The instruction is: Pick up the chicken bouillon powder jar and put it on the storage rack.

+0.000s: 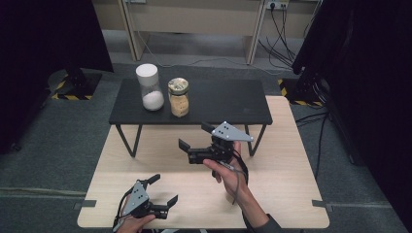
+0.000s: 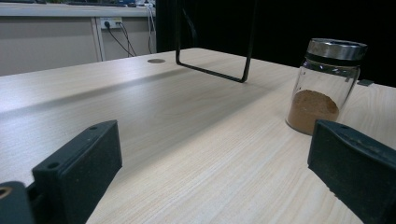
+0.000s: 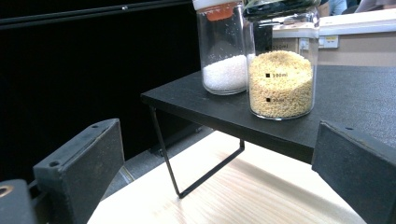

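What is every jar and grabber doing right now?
left gripper: open, holding nothing
right gripper: open, holding nothing
white-grain jar: upright, lid on, partly full
yellow-grain jar: upright, lid on, over half full
brown-powder jar: upright, lid on, low fill

overhead view; jaw cameras low, sharing table [image 1: 286,194].

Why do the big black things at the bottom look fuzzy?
In the right gripper view the right gripper sits too near the lens, so its jaws blur, while the grain jar is sharp. In the left gripper view the brown powder jar is crisp too.
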`<state>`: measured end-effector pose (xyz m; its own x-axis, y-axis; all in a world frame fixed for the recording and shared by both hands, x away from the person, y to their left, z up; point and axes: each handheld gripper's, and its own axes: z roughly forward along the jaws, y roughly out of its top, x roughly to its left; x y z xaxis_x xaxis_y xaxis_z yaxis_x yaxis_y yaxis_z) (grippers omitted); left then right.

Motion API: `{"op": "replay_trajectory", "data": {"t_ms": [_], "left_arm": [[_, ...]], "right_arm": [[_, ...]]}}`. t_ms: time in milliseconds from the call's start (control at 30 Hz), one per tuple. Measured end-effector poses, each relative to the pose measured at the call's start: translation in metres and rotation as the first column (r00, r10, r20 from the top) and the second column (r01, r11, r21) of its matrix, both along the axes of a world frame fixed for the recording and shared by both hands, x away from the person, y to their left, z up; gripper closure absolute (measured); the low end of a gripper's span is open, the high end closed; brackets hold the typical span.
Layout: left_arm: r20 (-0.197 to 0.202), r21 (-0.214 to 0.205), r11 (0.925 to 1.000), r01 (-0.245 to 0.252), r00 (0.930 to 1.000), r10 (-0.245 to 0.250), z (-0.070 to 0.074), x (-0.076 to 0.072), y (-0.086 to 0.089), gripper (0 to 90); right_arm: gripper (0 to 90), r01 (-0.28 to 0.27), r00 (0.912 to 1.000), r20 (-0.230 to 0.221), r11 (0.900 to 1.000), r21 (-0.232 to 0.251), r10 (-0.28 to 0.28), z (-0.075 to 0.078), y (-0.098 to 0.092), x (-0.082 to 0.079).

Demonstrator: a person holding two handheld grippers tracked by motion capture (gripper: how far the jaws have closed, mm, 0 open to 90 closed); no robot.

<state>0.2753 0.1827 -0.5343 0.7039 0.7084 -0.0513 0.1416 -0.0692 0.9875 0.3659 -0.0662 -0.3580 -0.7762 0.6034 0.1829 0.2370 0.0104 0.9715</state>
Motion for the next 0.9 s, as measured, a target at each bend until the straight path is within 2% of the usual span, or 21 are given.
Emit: {"op": "replay_trajectory", "data": {"t_ms": [900], "left_arm": [[-0.001, -0.001, 1.0, 0.0, 1.0, 0.0, 0.0, 0.0, 0.0, 2.2]], "right_arm": [[2.6, -0.021, 0.9998, 0.001, 0.9996, -0.018, 0.021, -0.015, -0.003, -0.015]]}}
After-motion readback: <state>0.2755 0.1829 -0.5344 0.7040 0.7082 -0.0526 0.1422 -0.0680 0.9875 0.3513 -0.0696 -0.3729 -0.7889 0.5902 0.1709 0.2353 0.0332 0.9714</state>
